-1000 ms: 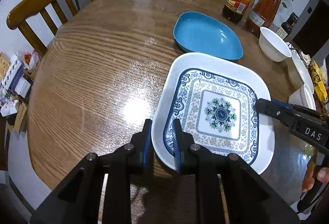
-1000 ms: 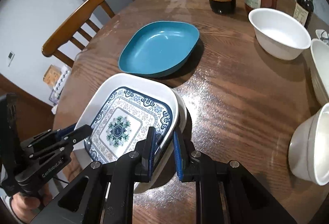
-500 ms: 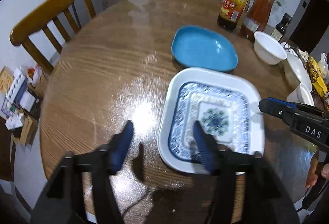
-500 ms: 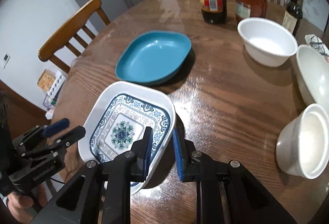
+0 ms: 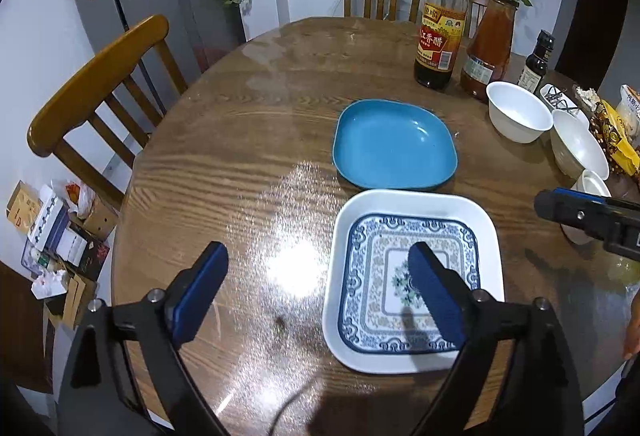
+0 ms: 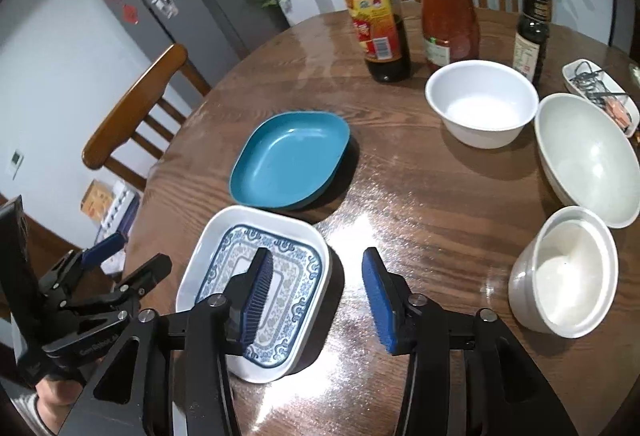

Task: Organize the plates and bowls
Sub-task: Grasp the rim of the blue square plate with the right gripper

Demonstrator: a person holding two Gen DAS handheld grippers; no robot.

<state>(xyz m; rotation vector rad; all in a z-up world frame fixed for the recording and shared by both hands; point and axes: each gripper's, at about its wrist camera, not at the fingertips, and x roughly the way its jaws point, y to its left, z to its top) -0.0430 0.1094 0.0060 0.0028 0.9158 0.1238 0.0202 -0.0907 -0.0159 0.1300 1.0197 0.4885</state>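
Plate (image 5: 412, 276) set on worktop (image 5: 240, 176); both hand-held grippers, L (image 5: 316, 276) & R (image 6: 316, 276), just opening, nothing gripped. Next: stack blue dish (image 5: 394, 144), judged.

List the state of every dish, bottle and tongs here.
patterned plate: flat on table, released
blue plate: empty, upright
round white bowl: empty
vinegar bottle: capped, upright
left tongs: just opened, empty
right tongs: just opened, empty

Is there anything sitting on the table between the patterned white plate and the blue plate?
Nothing visible. The patterned plate and the blue plate lie almost edge to edge, with only bare table between them. Both grippers have just been opening, empty.
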